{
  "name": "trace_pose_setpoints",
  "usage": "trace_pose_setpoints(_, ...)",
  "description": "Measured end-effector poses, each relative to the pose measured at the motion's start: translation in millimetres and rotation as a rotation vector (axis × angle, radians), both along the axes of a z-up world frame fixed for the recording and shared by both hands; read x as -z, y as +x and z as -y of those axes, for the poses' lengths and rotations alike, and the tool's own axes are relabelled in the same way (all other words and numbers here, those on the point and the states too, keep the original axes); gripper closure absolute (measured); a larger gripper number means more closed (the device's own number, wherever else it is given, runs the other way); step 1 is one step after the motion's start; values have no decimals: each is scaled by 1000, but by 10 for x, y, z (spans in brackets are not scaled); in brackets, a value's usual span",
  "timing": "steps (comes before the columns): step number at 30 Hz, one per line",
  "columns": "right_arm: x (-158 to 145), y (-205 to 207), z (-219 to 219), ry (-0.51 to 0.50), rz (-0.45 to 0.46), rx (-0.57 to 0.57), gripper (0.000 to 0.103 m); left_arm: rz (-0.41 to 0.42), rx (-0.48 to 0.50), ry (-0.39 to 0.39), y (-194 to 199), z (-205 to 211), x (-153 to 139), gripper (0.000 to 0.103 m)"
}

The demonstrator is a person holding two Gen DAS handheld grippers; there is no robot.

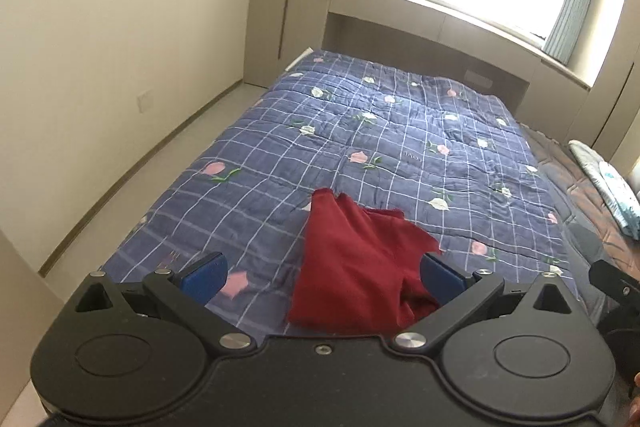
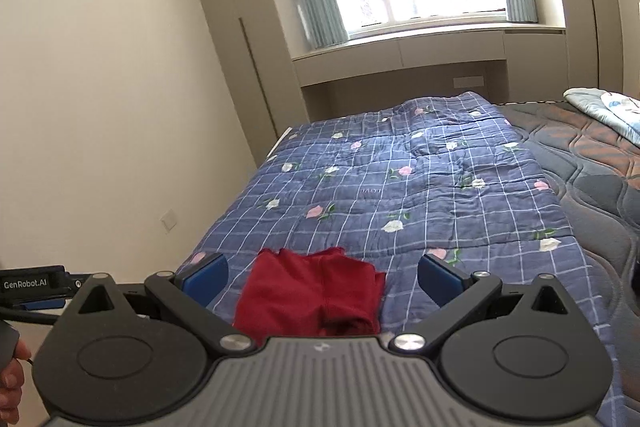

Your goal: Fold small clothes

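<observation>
A small dark red garment (image 1: 352,267) lies bunched and partly folded on the blue checked quilt (image 1: 360,147) near the bed's front edge. It also shows in the right wrist view (image 2: 312,295). My left gripper (image 1: 324,279) is open above the quilt, its blue pads (image 1: 204,277) wide apart, the right pad next to the garment's right edge. My right gripper (image 2: 322,279) is open too, held above the garment, which lies between its spread fingers. Neither holds anything.
The quilt (image 2: 400,187) covers the left part of a dark quilted mattress (image 2: 580,155). A folded light blue cloth (image 2: 604,107) lies at the far right. A wall and floor strip run along the left; cupboards and a window stand behind the bed.
</observation>
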State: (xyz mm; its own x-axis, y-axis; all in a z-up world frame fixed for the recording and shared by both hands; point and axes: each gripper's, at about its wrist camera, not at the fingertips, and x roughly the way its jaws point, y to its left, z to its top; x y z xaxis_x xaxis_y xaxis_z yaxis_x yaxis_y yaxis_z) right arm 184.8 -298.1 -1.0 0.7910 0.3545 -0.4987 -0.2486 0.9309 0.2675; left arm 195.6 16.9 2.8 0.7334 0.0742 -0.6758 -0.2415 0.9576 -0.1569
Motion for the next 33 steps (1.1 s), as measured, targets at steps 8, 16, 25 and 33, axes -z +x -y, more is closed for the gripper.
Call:
trace_pose_setpoints(8, -136, -736, 89, -11, -9, -51, 0, 67, -27, 100, -942, 154, -237, 1)
trace_pose_setpoints(16, -123, -1020, 169, -31, -92, -53, 0, 58, -45, 214, -1570, 260, -303, 1)
trace_pose_setpoints(25, -100, -1087, 133, -74, -182, -124, 0, -21, -47, 192, -1833, 360, -267, 1)
trace_pose_setpoints(33, -109, -1122, 56, -86, -190, -161, 0, -43, -34, 200, -1857, 455, -264, 1)
